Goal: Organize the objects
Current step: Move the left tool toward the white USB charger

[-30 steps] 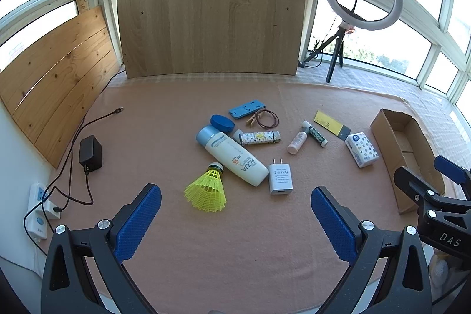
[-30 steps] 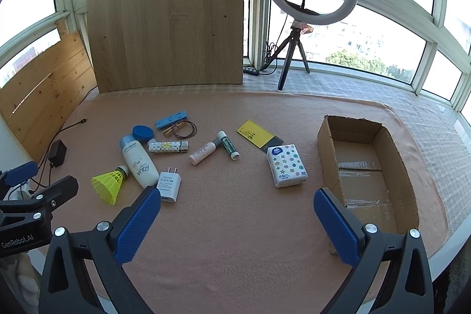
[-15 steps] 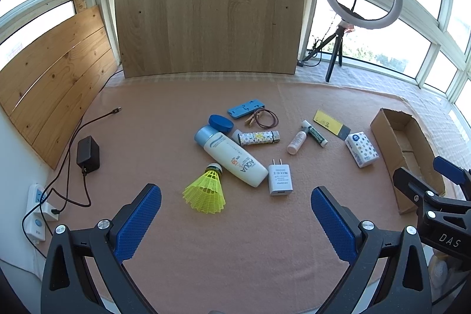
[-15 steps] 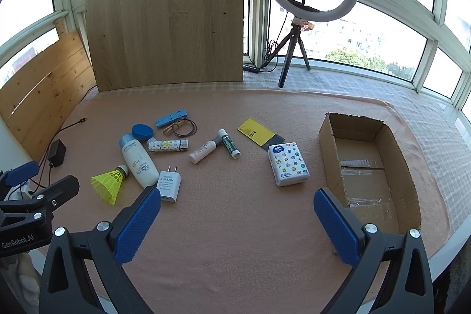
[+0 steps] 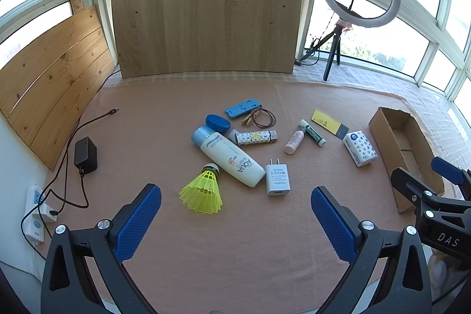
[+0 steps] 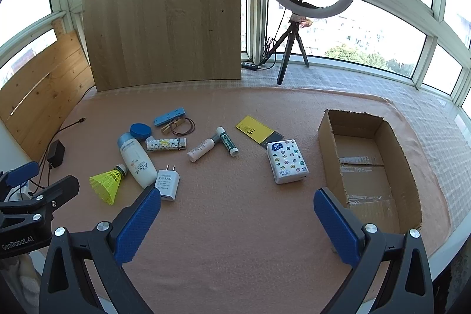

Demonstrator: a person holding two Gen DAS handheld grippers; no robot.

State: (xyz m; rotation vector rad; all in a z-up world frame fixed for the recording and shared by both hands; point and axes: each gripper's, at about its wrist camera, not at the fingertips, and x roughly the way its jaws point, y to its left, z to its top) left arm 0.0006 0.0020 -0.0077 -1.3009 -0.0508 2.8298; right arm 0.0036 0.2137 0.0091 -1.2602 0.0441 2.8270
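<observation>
Both views barely shifted, left gripper (image 5: 235,211) jaws wide apart, empty, right gripper (image 6: 237,214) likewise, above cloth

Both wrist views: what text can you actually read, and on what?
"AQUA": white lotion bottle.
"DAS": right tool's body, seen from the left wrist.
"GenRobot.AI": left tool's body, seen from the right wrist.
Too small or blurred: white charger, tissue pack, yellow card, green-capped tube, pink tube, patterned lighter.

Bare counter (image 6: 235,225) lies open in front of the clutter. The cardboard box (image 6: 409,167) walls off the right; the shuttlecock (image 5: 203,190) and charger (image 5: 276,178) sit nearest.
</observation>
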